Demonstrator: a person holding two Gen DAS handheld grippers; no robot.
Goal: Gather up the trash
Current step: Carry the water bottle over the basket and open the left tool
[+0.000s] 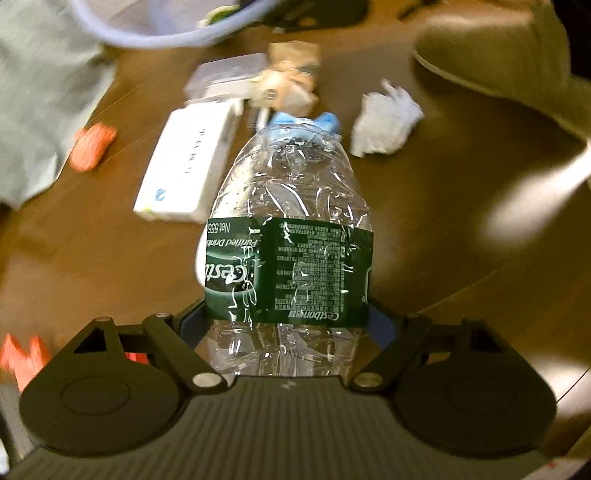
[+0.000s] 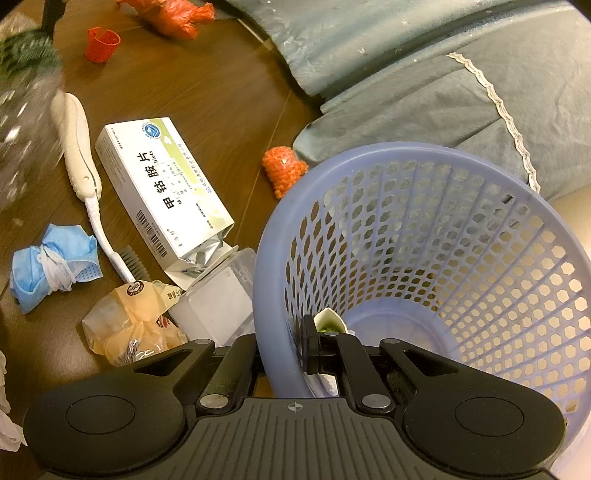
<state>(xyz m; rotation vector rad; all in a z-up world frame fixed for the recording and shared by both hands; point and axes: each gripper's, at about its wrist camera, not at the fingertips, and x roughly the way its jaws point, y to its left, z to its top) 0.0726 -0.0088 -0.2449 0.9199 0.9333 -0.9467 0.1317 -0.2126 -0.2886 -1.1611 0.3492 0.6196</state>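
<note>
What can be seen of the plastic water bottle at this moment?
The water bottle is clear, crumpled plastic and looks empty, with a dark green label around its middle. It sits lengthwise between the left gripper fingers, label at the pads, neck end pointing away from the camera over the brown table. Its cap is not discernible.

Showing clear bottle with dark green label; lavender latticed basket; orange bag; blue mask.

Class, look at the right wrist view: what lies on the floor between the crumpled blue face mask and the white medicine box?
A white long-handled brush lies between the blue face mask and the medicine box, its bristled head toward the camera. This shows in the right wrist view.
</note>
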